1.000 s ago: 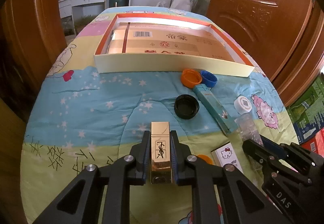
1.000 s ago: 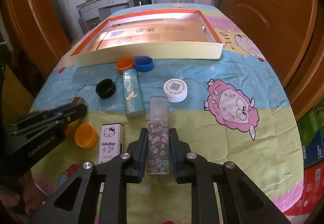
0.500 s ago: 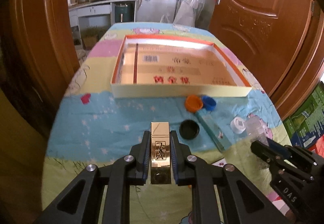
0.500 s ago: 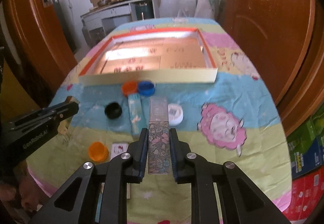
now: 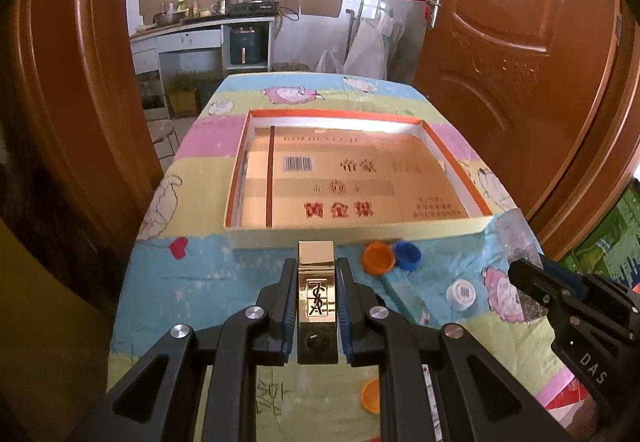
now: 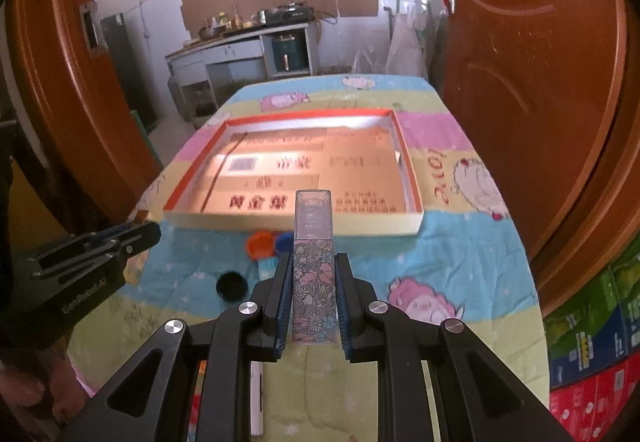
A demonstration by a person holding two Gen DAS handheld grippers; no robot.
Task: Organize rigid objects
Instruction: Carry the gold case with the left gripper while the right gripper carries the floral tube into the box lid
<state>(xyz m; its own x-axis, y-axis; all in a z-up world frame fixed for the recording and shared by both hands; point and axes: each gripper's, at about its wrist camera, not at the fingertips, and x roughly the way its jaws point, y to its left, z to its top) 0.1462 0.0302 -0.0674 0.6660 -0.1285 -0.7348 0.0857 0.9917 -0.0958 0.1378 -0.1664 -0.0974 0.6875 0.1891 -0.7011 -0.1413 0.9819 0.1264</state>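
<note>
Left wrist: the left gripper (image 5: 316, 274) is being kept clenched on a gold case (image 5: 316, 294), pads pressing both long sides, case pointing forward along the fingers and held above the cloth (image 5: 192, 274). An open tray (image 5: 352, 232) is lying ahead on the cloth. An orange cap (image 5: 378, 258) and a blue cap (image 5: 407, 255) are sitting touching each other just in front of the tray wall. A white cap (image 5: 461, 294) is lying further right. The right gripper (image 5: 532, 282) is being seen at the right edge.

Right wrist: the right gripper (image 6: 313, 266) is being kept clenched on a floral tube (image 6: 313, 282) with a clear top, held above the cloth, its tip overlapping the tray's (image 6: 280, 224) near wall in the view. A black cap (image 6: 231, 285) is lying on the cloth at left. The left gripper (image 6: 136, 236) is being seen at the left edge.
</note>
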